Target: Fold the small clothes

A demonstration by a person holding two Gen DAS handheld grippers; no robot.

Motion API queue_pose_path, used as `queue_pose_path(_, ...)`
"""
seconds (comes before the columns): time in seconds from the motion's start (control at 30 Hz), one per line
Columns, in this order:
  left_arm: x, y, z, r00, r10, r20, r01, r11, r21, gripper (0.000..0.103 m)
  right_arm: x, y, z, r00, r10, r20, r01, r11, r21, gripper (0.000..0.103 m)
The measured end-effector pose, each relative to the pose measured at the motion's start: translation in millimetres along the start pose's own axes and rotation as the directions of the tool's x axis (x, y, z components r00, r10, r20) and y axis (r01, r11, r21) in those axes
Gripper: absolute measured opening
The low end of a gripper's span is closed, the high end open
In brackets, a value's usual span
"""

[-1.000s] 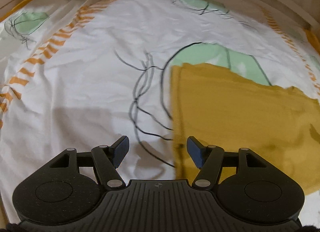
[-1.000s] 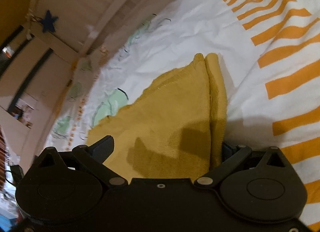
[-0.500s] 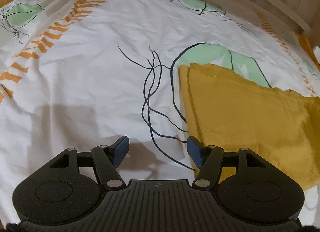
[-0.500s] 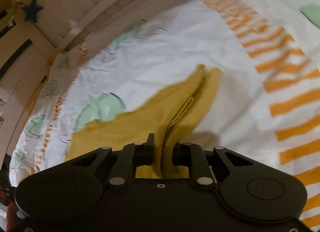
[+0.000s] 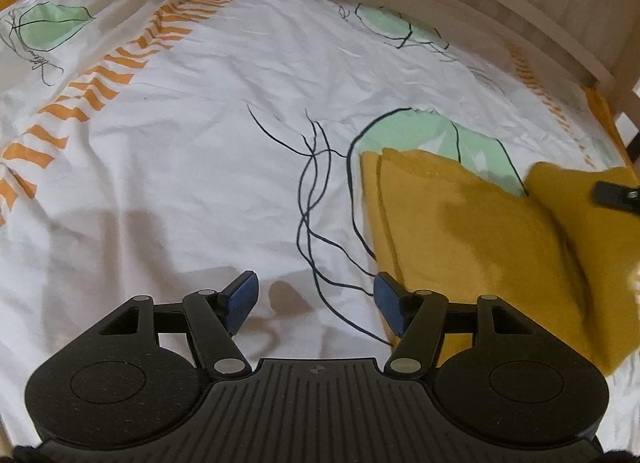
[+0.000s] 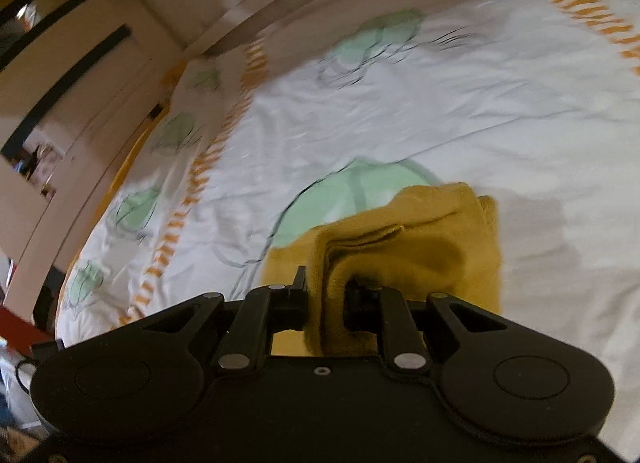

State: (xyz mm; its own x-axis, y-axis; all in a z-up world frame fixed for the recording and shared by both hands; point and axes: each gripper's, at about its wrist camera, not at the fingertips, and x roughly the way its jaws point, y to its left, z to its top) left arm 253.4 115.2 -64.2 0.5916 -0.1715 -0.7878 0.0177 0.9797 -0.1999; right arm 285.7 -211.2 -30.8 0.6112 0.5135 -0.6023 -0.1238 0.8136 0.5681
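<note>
The yellow cloth [image 5: 472, 231] lies on the bed sheet [image 5: 200, 167], partly over a green leaf shape [image 5: 404, 131]. The right gripper [image 6: 326, 299] has its fingers squeezed tight on a bunched edge. The left gripper [image 5: 316, 301] is beside the cloth, fingers apart, holding nothing.

Right wrist view motion-blurred; mustard garment [image 5: 472, 231] cut off at right edge, left wrist view.
</note>
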Motion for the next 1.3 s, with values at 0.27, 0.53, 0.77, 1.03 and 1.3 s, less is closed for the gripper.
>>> queue_pose_path(0.27,-3,10,2,1.0,0.005,0.006,-0.005,1.0,-0.021,0.062,58,52,-23,0.995,-0.033,-0.099,0.021,0.992,-0.121,0.025)
queue_pose_path(0.53,-4,16,3,1.0,0.006,0.003,-0.006,0.999,-0.038,0.062,90,71,-38,0.983,-0.111,-0.147,0.082,0.978,-0.192,0.037)
queue_pose_path(0.77,-4,23,5,1.0,0.01,0.002,-0.01,0.998,-0.061,0.062,77,81,-32,0.994,0.023,-0.109,-0.041,0.985,-0.165,0.045)
queue_pose_path(1.03,-3,24,4,1.0,0.005,-0.002,-0.005,0.998,-0.069,0.062,33,86,-30,0.999,0.044,0.006,-0.041,0.965,-0.259,0.087)
queue_pose_path(1.3,-1,21,4,1.0,-0.011,-0.007,0.01,0.998,-0.059,0.062,23,97,-86,0.975,-0.212,0.071,0.219,0.839,-0.498,0.099)
